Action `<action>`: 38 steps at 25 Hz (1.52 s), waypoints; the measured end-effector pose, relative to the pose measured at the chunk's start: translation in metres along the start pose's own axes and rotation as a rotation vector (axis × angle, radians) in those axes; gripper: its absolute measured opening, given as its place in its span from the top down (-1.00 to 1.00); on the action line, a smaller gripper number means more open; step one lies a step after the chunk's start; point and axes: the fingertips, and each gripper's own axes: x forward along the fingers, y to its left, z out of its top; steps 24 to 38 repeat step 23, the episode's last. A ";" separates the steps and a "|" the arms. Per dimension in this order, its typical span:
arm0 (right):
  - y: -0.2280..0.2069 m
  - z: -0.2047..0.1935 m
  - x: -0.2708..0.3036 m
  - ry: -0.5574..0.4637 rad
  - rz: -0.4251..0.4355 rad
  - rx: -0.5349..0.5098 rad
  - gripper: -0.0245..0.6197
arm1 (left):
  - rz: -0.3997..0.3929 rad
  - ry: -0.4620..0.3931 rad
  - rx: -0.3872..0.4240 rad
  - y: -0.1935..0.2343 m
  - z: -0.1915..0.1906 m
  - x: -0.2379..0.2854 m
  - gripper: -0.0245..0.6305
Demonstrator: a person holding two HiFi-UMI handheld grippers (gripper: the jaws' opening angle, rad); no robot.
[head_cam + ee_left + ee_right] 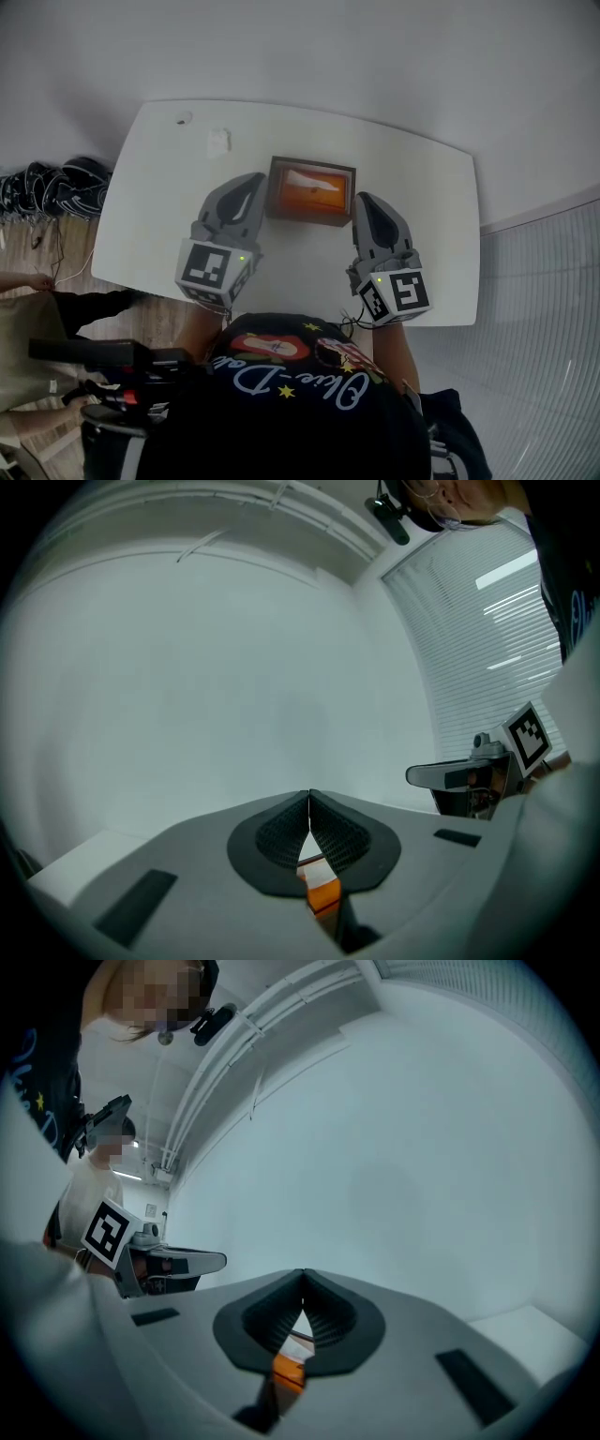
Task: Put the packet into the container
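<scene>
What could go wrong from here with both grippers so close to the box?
The left hand-held gripper and right hand-held gripper closely flank the box, so a sideways move may shove it. Both are shut and empty; reaching for the small white item like that could just push it along the table.

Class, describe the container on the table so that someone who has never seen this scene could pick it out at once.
Look down on the white table. Near its middle, between the tips of the left gripper and the right gripper, sits the container. It is a dark-rimmed rectangular box, orange inside, unlike the small pale object farther back.
</scene>
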 end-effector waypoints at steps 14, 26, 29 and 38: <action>0.000 -0.002 -0.001 0.019 -0.005 -0.023 0.87 | -0.005 0.003 0.001 -0.003 0.000 0.000 0.90; 0.002 -0.004 -0.004 0.029 -0.005 -0.021 0.87 | -0.004 0.013 -0.006 -0.004 -0.002 -0.002 0.90; 0.002 -0.004 -0.004 0.029 -0.005 -0.021 0.87 | -0.004 0.013 -0.006 -0.004 -0.002 -0.002 0.90; 0.002 -0.004 -0.004 0.029 -0.005 -0.021 0.87 | -0.004 0.013 -0.006 -0.004 -0.002 -0.002 0.90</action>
